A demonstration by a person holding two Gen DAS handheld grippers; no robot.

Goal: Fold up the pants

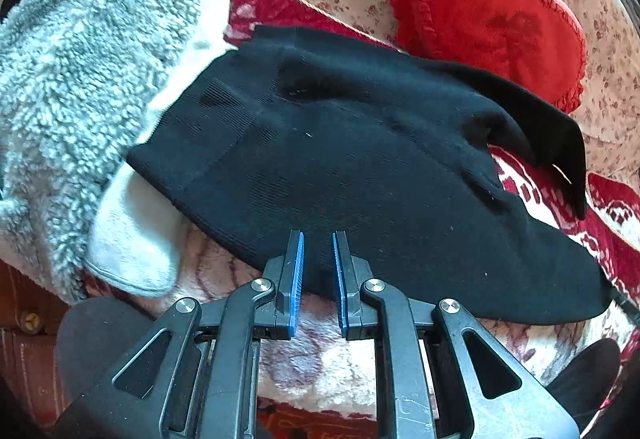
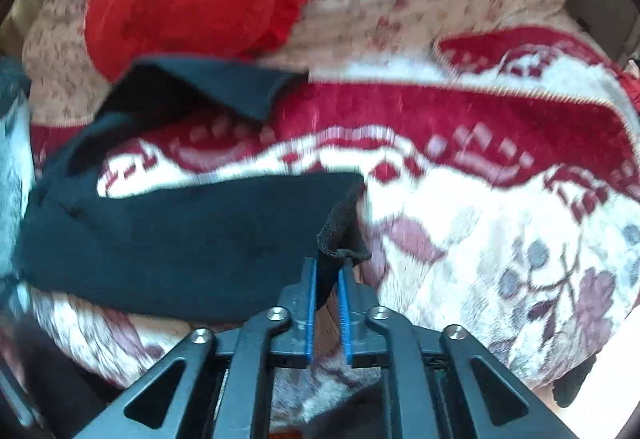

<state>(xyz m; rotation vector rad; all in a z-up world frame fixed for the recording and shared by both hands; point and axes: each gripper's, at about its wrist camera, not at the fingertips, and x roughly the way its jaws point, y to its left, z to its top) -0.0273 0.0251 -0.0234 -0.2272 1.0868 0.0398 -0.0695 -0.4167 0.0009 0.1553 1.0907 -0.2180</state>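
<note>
Bed (image 1: 304,359) with a patterned red-and-white blanket (image 2: 480,223) carries everything in view. Pants (image 1: 340,167), black knit, lie flat across the blanket near its front edge, the waist end lapping onto a grey fleece (image 1: 72,87) at the left side. One leg end curls up toward the far side, close to a red cushion (image 1: 488,15); the other leg runs along the front edge.

Left tongs (image 1: 318,239) are pressed nearly together on the front edge of the pants at the waist end; black cloth fills the narrow gap, so a pinch is judged likely. Right tongs (image 2: 328,267) are narrowed on the hem (image 2: 344,235) of the near leg, with cloth showing between the pads. The right view is blurred.

Step in hand, as judged: both ends are gripped along the front edge, ready for the first fold. The next move calls for keeping both pinches firm, lifting evenly, and carrying the near leg over the far one so the edges align without dragging the fleece.
</note>
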